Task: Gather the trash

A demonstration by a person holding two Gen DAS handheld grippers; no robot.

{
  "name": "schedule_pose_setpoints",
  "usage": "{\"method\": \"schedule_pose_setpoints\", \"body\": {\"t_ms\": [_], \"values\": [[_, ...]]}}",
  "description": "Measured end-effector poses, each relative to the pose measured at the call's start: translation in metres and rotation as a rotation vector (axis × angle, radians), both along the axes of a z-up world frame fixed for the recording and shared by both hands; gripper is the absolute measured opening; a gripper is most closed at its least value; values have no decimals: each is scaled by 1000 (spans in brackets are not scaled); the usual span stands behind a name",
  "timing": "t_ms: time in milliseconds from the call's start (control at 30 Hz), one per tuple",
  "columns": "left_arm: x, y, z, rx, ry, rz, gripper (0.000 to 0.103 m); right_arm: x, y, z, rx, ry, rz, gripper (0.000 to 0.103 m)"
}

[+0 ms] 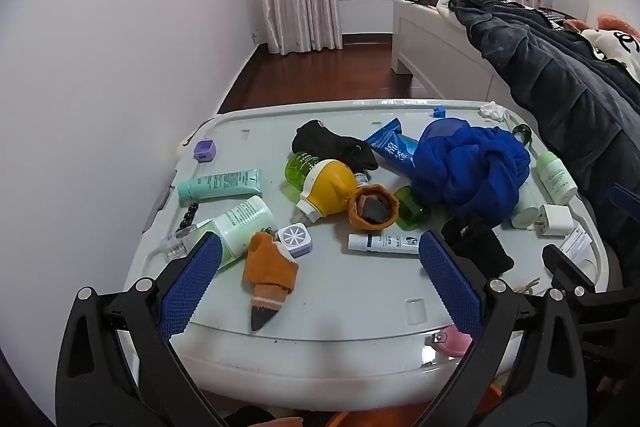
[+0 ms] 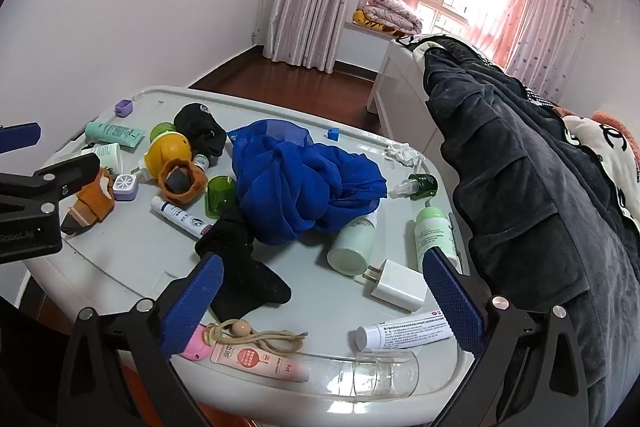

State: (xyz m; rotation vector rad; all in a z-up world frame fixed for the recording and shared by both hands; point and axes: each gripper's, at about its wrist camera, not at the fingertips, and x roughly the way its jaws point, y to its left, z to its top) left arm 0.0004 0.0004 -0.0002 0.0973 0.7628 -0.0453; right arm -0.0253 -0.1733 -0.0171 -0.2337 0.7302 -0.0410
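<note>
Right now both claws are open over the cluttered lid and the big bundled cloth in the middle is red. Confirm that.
Not quite: the bundled cloth is blue, not red, as the right wrist view shows plainly. The rest holds: the left claw and right claw are both open over the cluttered lid.

crumpled white tissue at table's far edge
</note>
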Motion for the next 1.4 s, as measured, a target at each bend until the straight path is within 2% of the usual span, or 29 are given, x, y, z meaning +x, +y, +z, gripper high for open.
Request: {"method": "schedule_pose_setpoints", "body": {"t_ms": [967, 1200, 1400], "values": [[0, 3, -1, 11, -5, 23, 96, 0, -1, 0, 5, 5, 0, 99], [2, 4, -3, -13, 12, 19, 96, 1, -1, -1, 5, 5, 1, 99], [8, 10, -12, -44, 77, 37, 96, 0, 0, -1, 6, 5, 0, 99]]}}
